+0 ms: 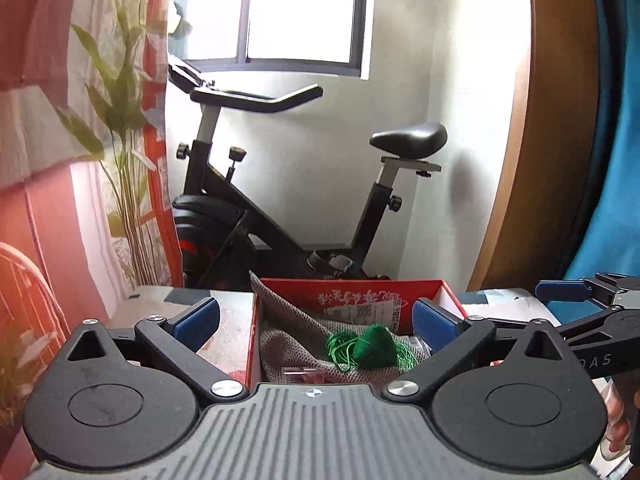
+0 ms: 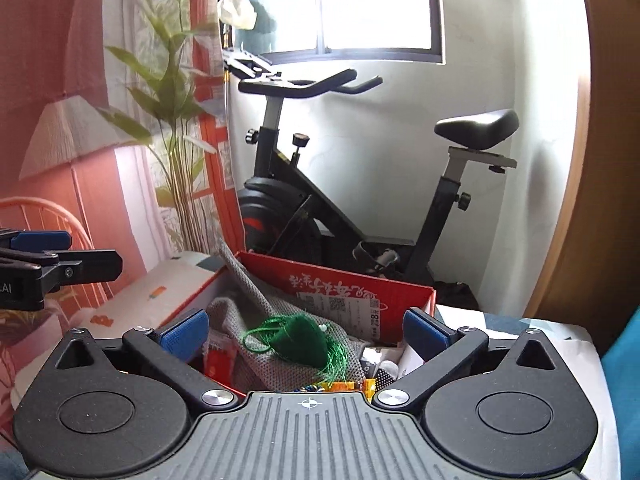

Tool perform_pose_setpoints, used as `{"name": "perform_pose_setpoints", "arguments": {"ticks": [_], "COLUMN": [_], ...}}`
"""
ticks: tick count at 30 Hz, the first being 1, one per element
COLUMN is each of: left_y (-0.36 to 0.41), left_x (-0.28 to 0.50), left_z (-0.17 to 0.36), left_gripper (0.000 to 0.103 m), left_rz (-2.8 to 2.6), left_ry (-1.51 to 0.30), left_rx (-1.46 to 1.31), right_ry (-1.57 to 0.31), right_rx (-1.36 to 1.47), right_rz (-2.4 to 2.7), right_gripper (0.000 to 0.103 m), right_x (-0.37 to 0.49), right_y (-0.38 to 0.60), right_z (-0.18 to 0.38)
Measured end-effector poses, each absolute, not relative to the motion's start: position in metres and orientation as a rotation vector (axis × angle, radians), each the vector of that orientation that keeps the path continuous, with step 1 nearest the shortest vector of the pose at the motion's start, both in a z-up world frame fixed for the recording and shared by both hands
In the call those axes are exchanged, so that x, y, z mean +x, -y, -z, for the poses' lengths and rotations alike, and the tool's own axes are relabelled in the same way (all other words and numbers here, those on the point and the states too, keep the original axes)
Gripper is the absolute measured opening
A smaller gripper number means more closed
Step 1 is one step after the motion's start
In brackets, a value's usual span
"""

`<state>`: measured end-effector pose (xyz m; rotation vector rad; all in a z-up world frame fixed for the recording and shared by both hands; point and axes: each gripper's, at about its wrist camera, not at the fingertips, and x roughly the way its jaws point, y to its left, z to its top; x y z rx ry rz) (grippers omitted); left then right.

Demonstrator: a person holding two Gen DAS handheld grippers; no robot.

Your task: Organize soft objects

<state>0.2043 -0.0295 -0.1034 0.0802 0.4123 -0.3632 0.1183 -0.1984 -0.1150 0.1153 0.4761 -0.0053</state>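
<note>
Both grippers stand wide open and empty: left gripper [image 1: 316,316], right gripper [image 2: 306,330]. Beyond their blue pads, low in frame, a green pouch [image 2: 298,342] lies on grey knit cloth [image 2: 244,284] inside the red box [image 2: 360,280].

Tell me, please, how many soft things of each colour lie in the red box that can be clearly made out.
Green tasselled pouch: 1
Grey knitted cloth: 1
Total: 2, both inside the red box; smaller items beneath are too hidden to count.
</note>
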Motion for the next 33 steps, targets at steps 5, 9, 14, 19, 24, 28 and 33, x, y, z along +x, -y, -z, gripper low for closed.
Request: {"name": "perform_pose_setpoints", "arguments": {"ticks": [5, 9, 14, 19, 24, 28, 33], "left_y": [0.024, 0.016, 0.008, 0.003, -0.002, 0.000, 0.003], "left_x": [0.167, 0.138, 0.099, 0.061, 0.018, -0.010, -0.019], "left_z": [0.064, 0.037, 0.007, -0.013, -0.025, -0.030, -0.028], "left_gripper": [0.103, 0.103, 0.103, 0.103, 0.103, 0.103, 0.103], "left_rz": [0.321, 0.272, 0.228, 0.198, 0.172, 0.168, 0.174], "left_ry": [-0.346, -0.310, -0.259, -0.228, -0.171, -0.145, -0.158], "left_rx": [0.075, 0.057, 0.054, 0.065, 0.070, 0.113, 0.119], "right_ry": [-0.403, -0.365, -0.315, -0.292, -0.271, -0.269, -0.258], "right_rx": [0.127, 0.115, 0.122, 0.145, 0.166, 0.176, 0.184], "right_rz": [0.066, 0.127, 0.133, 0.143, 0.159, 0.166, 0.168], "right_gripper": [0.103, 0.103, 0.103, 0.103, 0.103, 0.103, 0.103], "right_x": [0.080, 0.048, 0.007, -0.028, -0.061, -0.081, -0.093], "right_y": [0.190, 0.177, 0.163, 0.150, 0.137, 0.129, 0.128], "right_z": [0.068, 0.034, 0.002, -0.020, -0.031, -0.032, -0.031]}}
